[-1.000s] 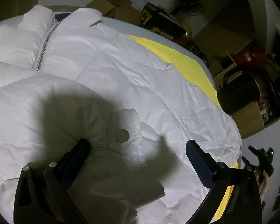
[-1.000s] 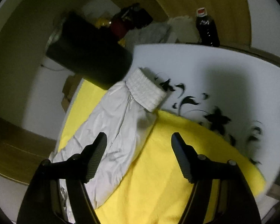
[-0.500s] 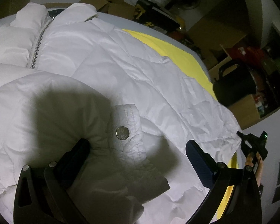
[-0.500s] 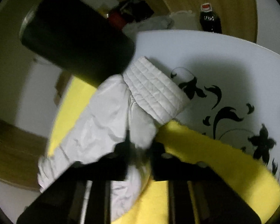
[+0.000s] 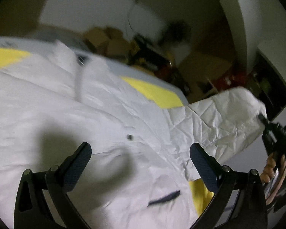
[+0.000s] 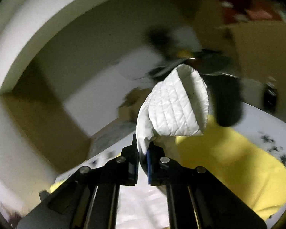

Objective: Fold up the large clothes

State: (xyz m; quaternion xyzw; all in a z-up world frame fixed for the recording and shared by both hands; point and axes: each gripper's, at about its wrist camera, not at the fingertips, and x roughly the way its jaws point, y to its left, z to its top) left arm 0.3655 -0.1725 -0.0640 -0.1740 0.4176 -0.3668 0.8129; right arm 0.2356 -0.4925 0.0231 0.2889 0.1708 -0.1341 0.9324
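A white quilted jacket (image 5: 85, 110) lies spread on a yellow cloth (image 5: 154, 93), its zipper running up the middle. My left gripper (image 5: 140, 156) hovers open above the jacket's body with nothing between its fingers. The jacket's right sleeve (image 5: 225, 114) is lifted off the surface at the right of the left wrist view. My right gripper (image 6: 143, 160) is shut on that sleeve just behind its ribbed cuff (image 6: 179, 106), which stands up in front of the camera. The right gripper (image 5: 274, 135) and the hand holding it show at the far right of the left wrist view.
The yellow cloth (image 6: 238, 164) covers a white surface with a black floral print (image 6: 272, 143). Cardboard boxes (image 5: 104, 40) and cluttered items stand behind it. A dark bottle (image 6: 269, 95) sits at the back right. A black cylinder (image 6: 228, 99) stands behind the cuff.
My right gripper shut on the sleeve near its cuff and lifted it up off the yellow cloth. My left gripper rose and pulled back from the jacket, staying open.
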